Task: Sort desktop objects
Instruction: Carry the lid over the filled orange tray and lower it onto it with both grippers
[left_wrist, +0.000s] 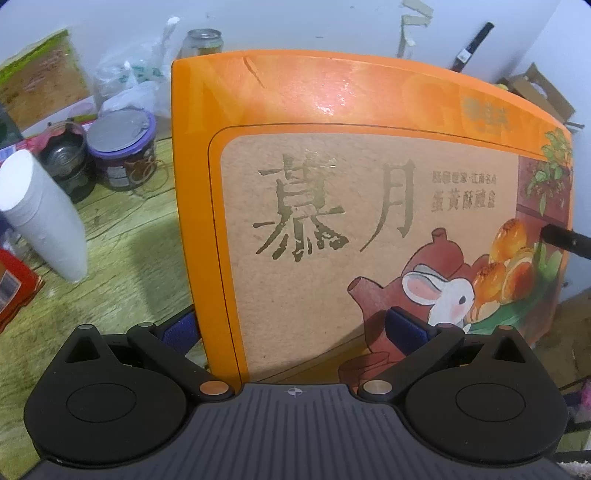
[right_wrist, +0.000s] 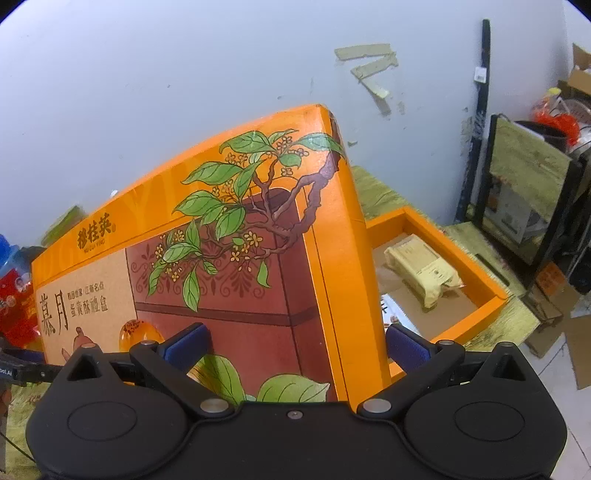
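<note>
Green wood-grain tabletop (left_wrist: 122, 236) against a white wall, one orange box lid (left_wrist: 369, 206) raised over it.

Each tool straddles a lid edge: left tool (left_wrist: 295, 332) and right tool (right_wrist: 295, 345) both spread wide, blue pads either side; whether they pinch it I cannot tell. Behind sits one open orange box base (right_wrist: 491, 291) with one cream packet (right_wrist: 421, 273). Left: two cans (left_wrist: 122, 151), one white cup stack (left_wrist: 44, 214).

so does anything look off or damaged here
The orange box lid is off its tray and tilted up on edge, both tools straddling its sides. A crease marks its top border in the left wrist view. In the tray, a cream packet lies askew with a torn-looking end.
</note>
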